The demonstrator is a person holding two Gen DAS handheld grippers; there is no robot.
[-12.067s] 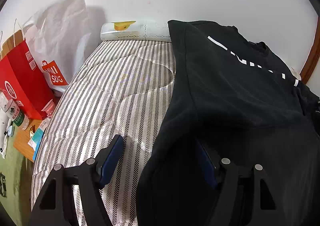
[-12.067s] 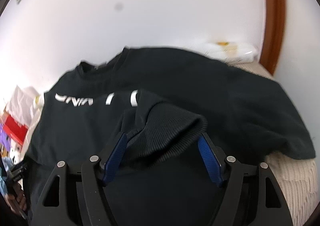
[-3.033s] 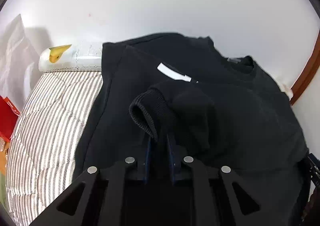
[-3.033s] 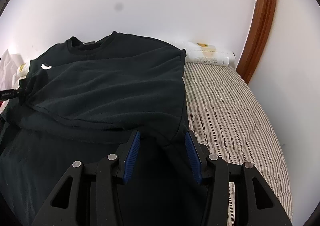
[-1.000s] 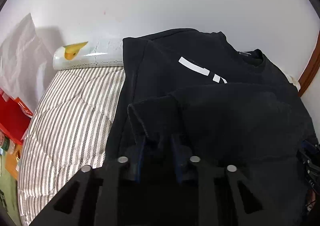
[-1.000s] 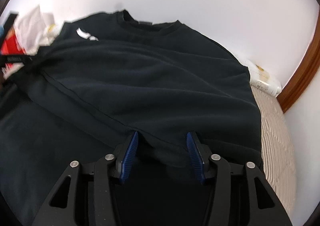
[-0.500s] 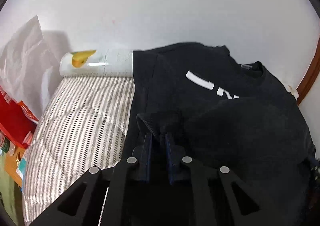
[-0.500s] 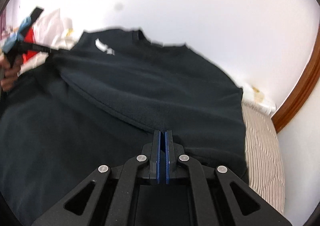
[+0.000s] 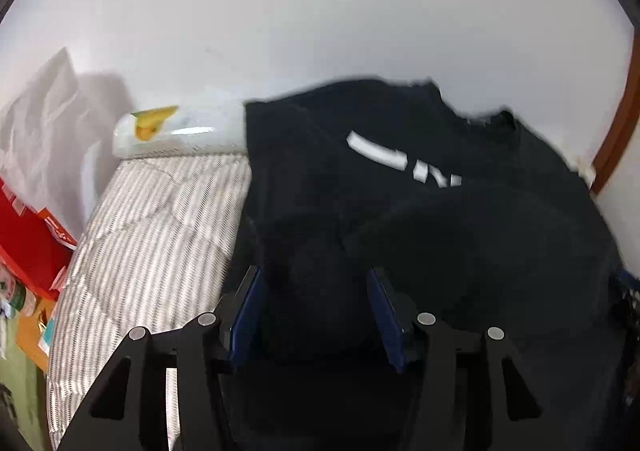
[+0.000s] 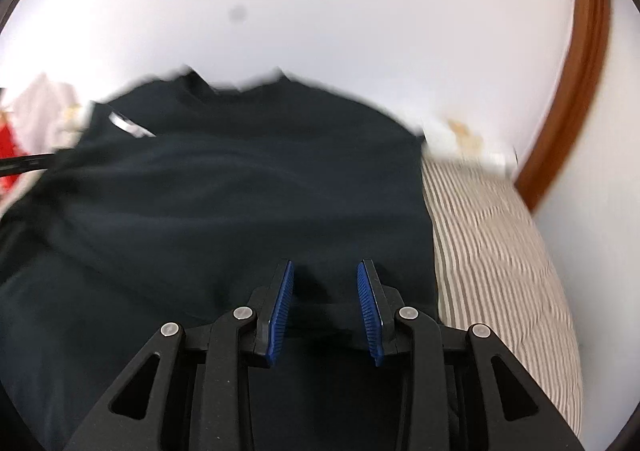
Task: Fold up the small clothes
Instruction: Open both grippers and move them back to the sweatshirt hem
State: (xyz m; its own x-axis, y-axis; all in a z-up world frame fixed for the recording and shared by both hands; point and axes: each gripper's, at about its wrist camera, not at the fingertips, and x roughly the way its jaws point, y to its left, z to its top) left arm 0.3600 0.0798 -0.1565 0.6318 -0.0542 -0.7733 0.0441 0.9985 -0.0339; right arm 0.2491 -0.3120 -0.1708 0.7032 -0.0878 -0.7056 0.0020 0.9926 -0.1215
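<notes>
The black sweatshirt lies spread on the striped mattress. Both the left gripper and the right gripper have just been opening, and their jaws now stand apart over loose cloth. It looks soft, thick and floppy. Best to pinch it at the ribbed bottom edge.

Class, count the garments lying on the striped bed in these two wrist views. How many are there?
1: a black sweatshirt spread over the striped mattress, filling the middle of both views. Others may lie hidden beneath it.
</notes>
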